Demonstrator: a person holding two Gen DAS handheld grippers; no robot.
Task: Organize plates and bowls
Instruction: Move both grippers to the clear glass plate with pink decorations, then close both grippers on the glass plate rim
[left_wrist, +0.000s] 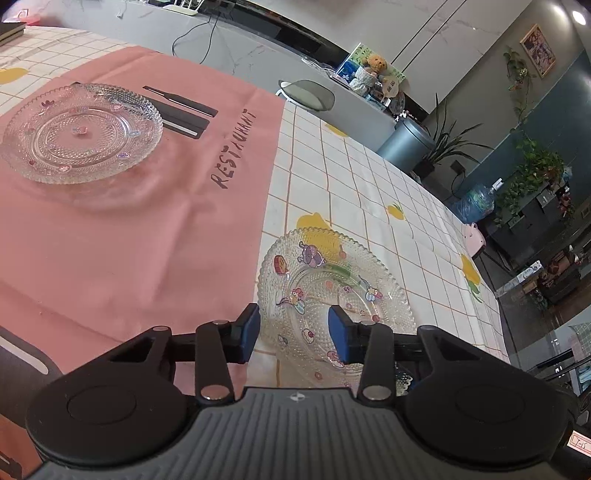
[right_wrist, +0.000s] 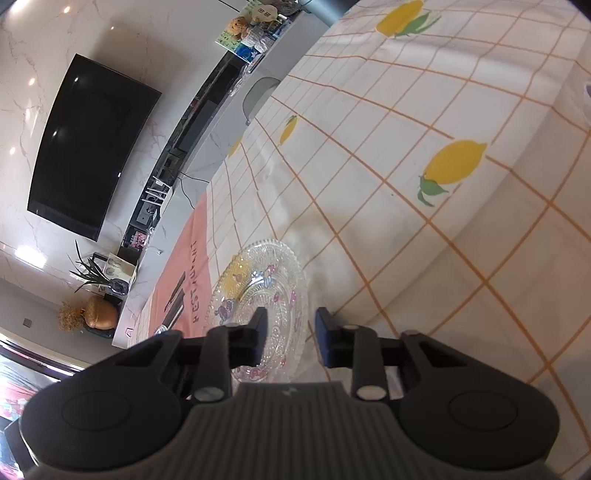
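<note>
The left gripper (left_wrist: 293, 332) hangs with its jaws spread apart over the near rim of a clear beaded glass plate with cartoon stickers (left_wrist: 334, 291), the blue pads (left_wrist: 251, 325) gripping nothing. That plate lies flat on the lemon-print checked tabletop (left_wrist: 369, 192), just beside the edge of a pink cloth placemat lettered RESTAURANT (left_wrist: 147, 229). A second clear glass plate with small flower decals (left_wrist: 79, 131) sits on the placemat, well apart. The right gripper (right_wrist: 290, 336) also has its jaws released, hovering at the sticker plate's (right_wrist: 258, 291) rim.
</note>
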